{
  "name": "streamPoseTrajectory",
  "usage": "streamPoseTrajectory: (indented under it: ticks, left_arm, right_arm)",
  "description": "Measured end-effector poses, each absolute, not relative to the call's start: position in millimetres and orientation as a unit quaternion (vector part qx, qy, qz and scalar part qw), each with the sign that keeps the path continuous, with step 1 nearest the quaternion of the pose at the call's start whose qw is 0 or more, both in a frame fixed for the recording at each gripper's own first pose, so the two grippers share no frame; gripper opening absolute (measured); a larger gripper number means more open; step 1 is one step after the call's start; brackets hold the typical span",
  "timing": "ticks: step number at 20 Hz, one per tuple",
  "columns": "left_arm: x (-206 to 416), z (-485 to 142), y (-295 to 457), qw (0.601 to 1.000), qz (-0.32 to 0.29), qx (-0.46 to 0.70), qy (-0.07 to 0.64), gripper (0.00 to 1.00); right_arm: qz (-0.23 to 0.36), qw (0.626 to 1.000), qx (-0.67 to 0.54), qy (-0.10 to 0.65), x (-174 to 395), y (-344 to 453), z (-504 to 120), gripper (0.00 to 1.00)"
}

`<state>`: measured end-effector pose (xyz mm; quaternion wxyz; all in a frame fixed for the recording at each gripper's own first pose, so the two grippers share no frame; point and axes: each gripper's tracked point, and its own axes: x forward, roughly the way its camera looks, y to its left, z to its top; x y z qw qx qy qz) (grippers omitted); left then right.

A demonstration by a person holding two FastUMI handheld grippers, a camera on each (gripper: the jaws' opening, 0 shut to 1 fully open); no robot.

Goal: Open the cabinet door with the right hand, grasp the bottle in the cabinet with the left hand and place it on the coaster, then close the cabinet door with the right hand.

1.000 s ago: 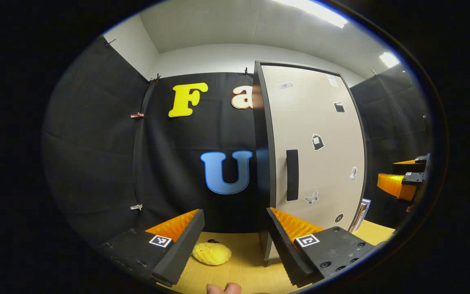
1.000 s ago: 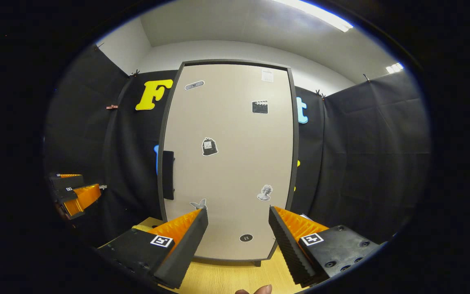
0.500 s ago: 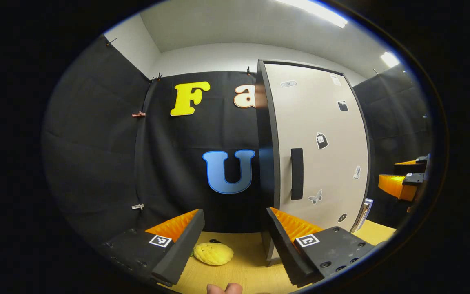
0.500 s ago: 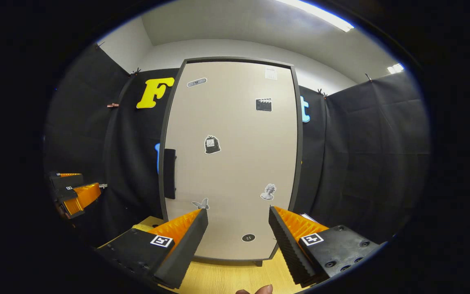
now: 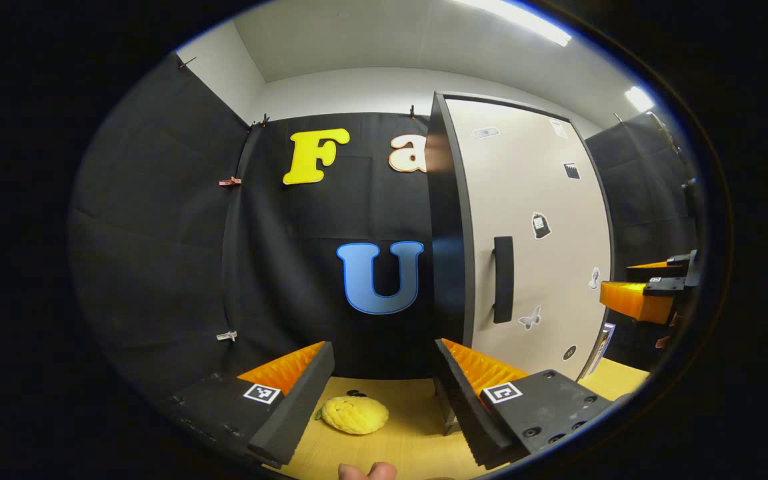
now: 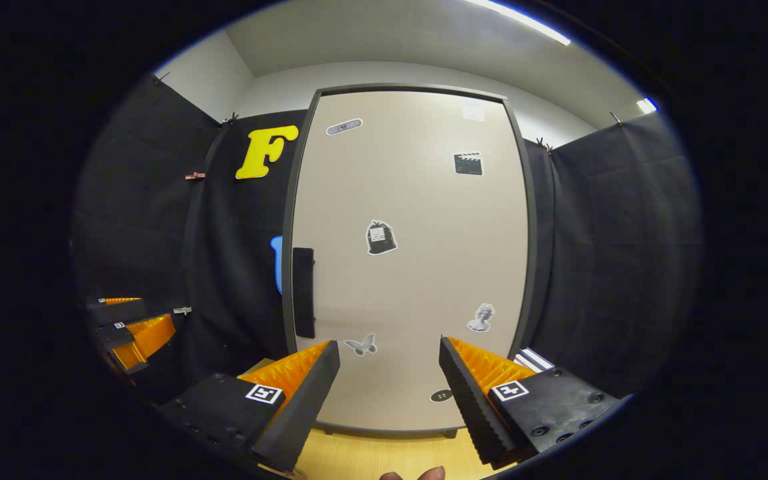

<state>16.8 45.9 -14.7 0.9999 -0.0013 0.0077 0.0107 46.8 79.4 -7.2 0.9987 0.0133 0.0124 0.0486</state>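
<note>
Right gripper view: right gripper, jaws apart, faces the shut cabinet door, handle at 10 o'clock. Left gripper jaws apart.

Beige cabinet door with dark frame, black handle, black-and-white stickers; yellow knitted coaster; light wood table.

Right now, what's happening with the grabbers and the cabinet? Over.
Left gripper open, empty. Right gripper open, facing cabinet door. Door shut, handle untouched. Nothing in the way.
</note>
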Motion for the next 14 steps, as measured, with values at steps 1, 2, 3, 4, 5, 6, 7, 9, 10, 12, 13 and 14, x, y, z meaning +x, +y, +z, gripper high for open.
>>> streamPoseTrajectory:
  ticks: [1,2,3,4,5,6,7,9,10,12,13,14]
  left_arm:
    - [17.4,-16.0,51.3,1.000,0.013,0.003,0.008,0.95]
    - [17.6,-17.5,55.5,1.000,0.015,0.006,0.008,0.95]
    - [18.5,-18.6,59.1,1.000,0.015,0.009,0.009,0.95]
    - [19.4,-20.3,62.9,1.000,0.016,0.009,0.009,0.95]
    - [19.9,-21.9,66.4,1.000,0.018,0.008,0.011,0.95]
    - [19.8,-24.8,70.1,1.000,0.019,0.004,0.014,0.95]
    - [20.8,-27.5,72.7,1.000,0.019,-0.002,0.018,0.95]
    - [20.7,-31.3,76.1,1.000,0.020,-0.008,0.021,0.94]
    - [20.5,-33.3,78.8,1.000,0.021,-0.008,0.021,0.95]
    - [22.6,-39.9,83.6,0.999,0.026,-0.007,0.027,0.95]
    - [23.3,-43.6,85.6,0.999,0.028,-0.008,0.031,0.95]
    - [23.2,-47.3,87.1,0.999,0.029,-0.011,0.035,0.95]
  right_arm:
    - [0.052,0.998,0.016,0.014,53.0,91.0,-7.9,0.97]
    - [0.057,0.998,0.021,0.014,61.2,103.6,-8.5,0.97]
    - [0.063,0.998,0.025,0.013,68.3,116.1,-8.2,0.98]
    - [0.069,0.997,0.027,0.010,77.2,127.5,-7.4,0.98]
    - [0.075,0.997,0.026,0.007,85.1,137.7,-7.4,0.98]
    - [0.079,0.997,0.025,0.004,92.1,146.6,-8.9,0.98]
    - [0.081,0.996,0.021,0.002,99.6,155.3,-9.9,0.97]
    - [0.080,0.997,0.016,-0.004,115.9,166.9,-10.7,0.97]
    - [0.077,0.997,0.016,-0.007,123.8,170.6,-10.5,0.97]
    - [0.069,0.997,0.016,-0.012,139.2,178.4,-10.1,0.98]
    - [0.069,0.997,0.016,-0.012,146.5,183.8,-11.2,0.98]
    - [0.073,0.997,0.018,-0.007,153.8,189.9,-13.9,0.97]
